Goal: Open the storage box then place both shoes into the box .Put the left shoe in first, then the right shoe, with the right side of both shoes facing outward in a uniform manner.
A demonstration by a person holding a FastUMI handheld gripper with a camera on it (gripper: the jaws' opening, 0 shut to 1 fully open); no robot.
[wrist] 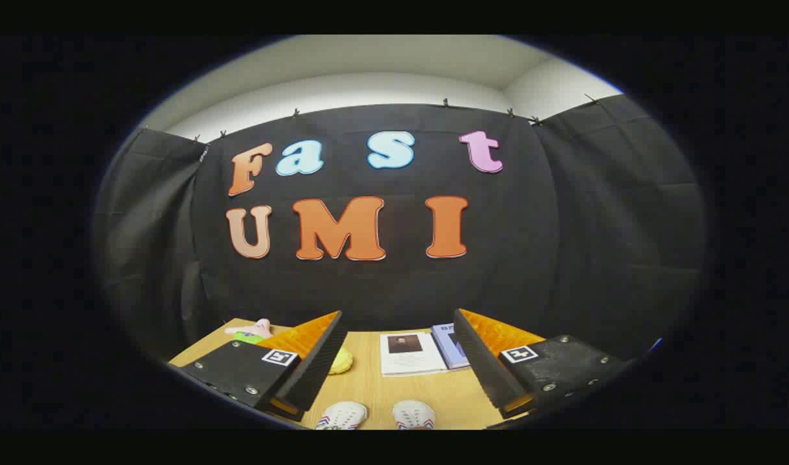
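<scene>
The gripper (397, 323) hangs above a wooden table (375, 391) with its fingers spread wide and nothing between them. Two white shoes (375, 415) (only the rounded toes show) sit side by side below the gap, bare wood around them. Beyond lie a white booklet (408, 354), a yellow lump (340, 361)

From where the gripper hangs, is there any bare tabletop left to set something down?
Yes: bare wood runs on the table between the two white shoes and the booklets. The far left corner is crowded with a pink toy, a green thing and a yellow thing. The gripper hangs open, holding nothing.
</scene>
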